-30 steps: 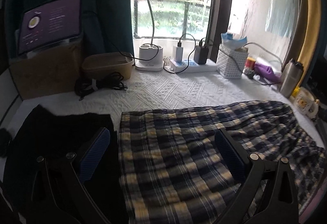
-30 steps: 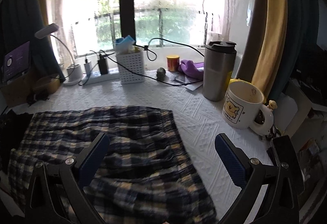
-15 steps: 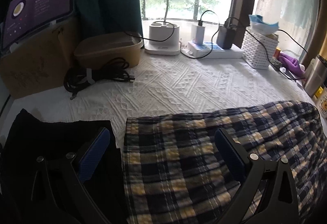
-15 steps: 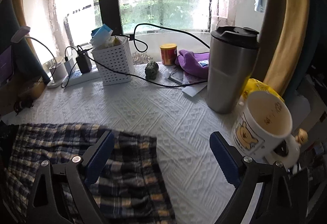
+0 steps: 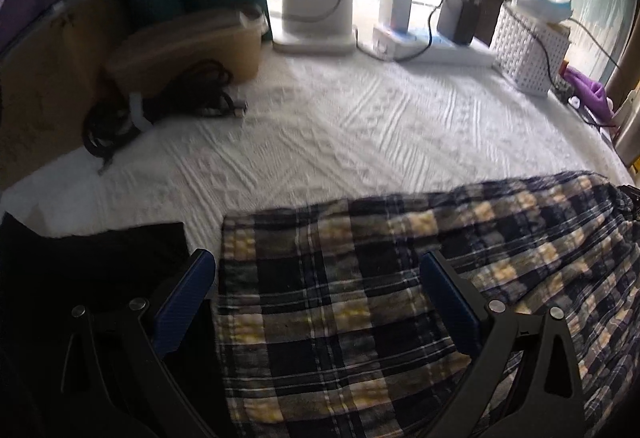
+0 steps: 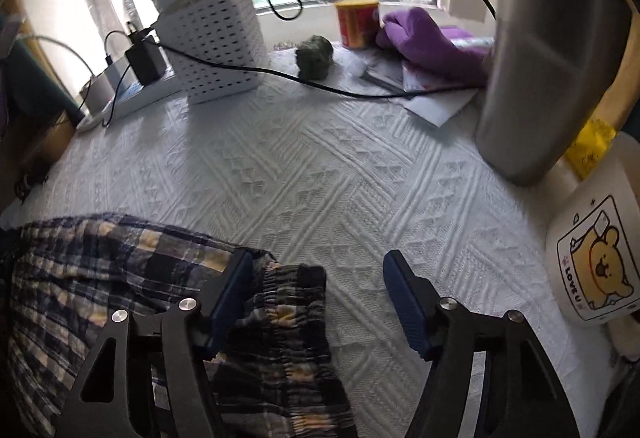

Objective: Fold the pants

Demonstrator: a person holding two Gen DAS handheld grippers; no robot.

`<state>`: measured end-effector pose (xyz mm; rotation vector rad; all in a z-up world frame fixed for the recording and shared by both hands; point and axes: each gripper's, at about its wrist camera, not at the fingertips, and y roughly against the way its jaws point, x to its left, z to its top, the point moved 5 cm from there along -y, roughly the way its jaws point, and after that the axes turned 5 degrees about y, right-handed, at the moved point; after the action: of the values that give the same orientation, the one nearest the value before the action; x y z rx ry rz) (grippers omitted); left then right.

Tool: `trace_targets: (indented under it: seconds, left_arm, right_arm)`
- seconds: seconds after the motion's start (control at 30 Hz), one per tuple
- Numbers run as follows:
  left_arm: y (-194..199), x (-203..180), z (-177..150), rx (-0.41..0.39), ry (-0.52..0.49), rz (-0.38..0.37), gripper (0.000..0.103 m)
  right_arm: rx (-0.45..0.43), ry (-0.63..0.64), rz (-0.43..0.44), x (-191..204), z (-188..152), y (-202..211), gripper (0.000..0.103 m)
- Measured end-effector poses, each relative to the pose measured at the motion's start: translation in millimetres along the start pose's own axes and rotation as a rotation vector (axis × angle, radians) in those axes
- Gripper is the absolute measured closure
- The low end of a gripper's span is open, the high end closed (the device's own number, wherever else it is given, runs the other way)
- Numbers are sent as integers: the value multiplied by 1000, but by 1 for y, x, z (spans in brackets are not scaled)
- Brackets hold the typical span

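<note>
You are losing the near part of the plaid pants point(image 5: 360, 318) under the bottom edge of the left wrist view, and the left gripper's point(image 5: 316, 298) fingers are covering more of the cloth. The black garment point(image 5: 92, 266) beside them is running off the left edge, too dark to identify. In the right wrist view the steel tumbler point(image 6: 556, 58) is losing its top to the frame, the bear mug point(image 6: 596, 250) is being cut by the right edge, and the window area is blurring.
</note>
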<state>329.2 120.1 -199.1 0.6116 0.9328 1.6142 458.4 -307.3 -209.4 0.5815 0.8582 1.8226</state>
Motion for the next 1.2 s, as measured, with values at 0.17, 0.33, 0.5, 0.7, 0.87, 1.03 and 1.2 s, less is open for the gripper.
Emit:
trace_targets:
  seconds: [0.17,0.33,0.5,0.7,0.87,1.03,1.2]
  left_arm:
    - [-3,-12,-3,-7,-58,-1,4]
    - [4,-20,-4,-45,-89,-42,50]
    - [5,-26,2,-41,-94,-70,92]
    - [4,-49,18,-41,-101,-113,97]
    - [2,-58,35,-50,-104,-108,99]
    - [-1,-50,42,-56,-82,-82,99]
    - [3,-37,37,-73,-48,-62,99]
  right_arm:
    - [-4,87,6,22,-8,3,60]
    - [-44,78,-27,18,-11,11,75]
    - [-126,113,-139,16,8,26,77]
    - [-156,77,-232,-17,19,31,77]
    - [-175,49,-268,-37,24,29,77]
    - [-153,37,-261,-45,27,13,76]
    - [-110,21,-237,-48,26,2,66]
